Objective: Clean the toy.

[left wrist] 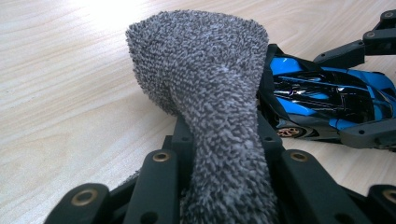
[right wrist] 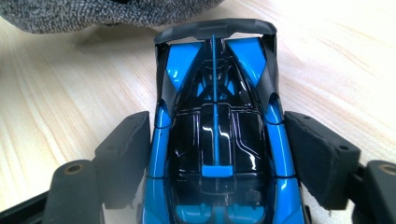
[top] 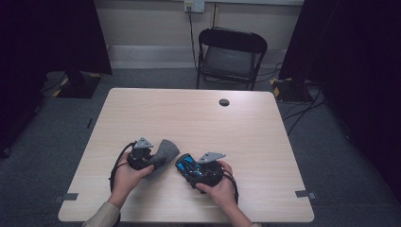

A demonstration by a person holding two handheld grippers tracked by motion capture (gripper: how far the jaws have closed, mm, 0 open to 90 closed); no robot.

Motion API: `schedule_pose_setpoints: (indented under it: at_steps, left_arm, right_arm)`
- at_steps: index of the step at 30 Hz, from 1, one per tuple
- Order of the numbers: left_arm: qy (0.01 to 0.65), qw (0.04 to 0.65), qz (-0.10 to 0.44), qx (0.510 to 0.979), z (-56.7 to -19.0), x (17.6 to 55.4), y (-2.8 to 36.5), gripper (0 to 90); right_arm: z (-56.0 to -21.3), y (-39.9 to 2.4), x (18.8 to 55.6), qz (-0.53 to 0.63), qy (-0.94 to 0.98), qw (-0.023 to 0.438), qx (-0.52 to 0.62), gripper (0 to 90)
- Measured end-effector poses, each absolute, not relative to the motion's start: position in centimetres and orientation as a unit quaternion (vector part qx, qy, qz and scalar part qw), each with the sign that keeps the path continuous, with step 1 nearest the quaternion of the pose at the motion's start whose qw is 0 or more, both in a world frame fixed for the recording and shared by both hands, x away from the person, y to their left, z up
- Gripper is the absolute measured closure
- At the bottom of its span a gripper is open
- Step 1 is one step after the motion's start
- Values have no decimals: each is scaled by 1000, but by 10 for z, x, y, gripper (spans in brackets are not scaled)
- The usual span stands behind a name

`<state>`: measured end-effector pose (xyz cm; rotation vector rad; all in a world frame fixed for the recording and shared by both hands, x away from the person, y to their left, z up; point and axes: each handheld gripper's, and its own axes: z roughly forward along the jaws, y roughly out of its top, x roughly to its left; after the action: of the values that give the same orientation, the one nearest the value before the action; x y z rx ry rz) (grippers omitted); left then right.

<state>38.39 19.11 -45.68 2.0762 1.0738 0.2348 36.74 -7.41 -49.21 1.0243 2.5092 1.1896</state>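
Note:
A grey fuzzy cloth [top: 163, 152] [left wrist: 215, 98] is pinched between the jaws of my left gripper [top: 146, 160] [left wrist: 226, 154], which is shut on it; the cloth stands up in a fold above the table. Right beside it, a blue and black toy car [top: 188, 166] [right wrist: 217, 135] [left wrist: 327, 100] sits between the padded fingers [right wrist: 125, 154] of my right gripper [top: 191, 169] [right wrist: 217, 154], which is shut on the car's sides. The car's rear wing points toward the cloth [right wrist: 107, 14], almost touching it.
The light wooden table [top: 198, 118] has a round cable hole [top: 224, 102] at the back. A black folding chair [top: 230, 54] stands beyond the far edge. Dark curtains hang at both sides, and cables lie on the floor at the right.

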Motion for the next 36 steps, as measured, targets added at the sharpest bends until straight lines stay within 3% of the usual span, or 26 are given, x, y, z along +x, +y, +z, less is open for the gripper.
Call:
schedule_pose_setpoints:
  at_steps: [20,36]
  left_arm:
    - [410,389,102,819,-432,388,186,695]
    - [362,403,92,835,-388,402,133,694]
  right_arm:
    - [-465,-87,366,421,836,98,339,207]
    - [-462,-159,357,399,840,111,351,169]
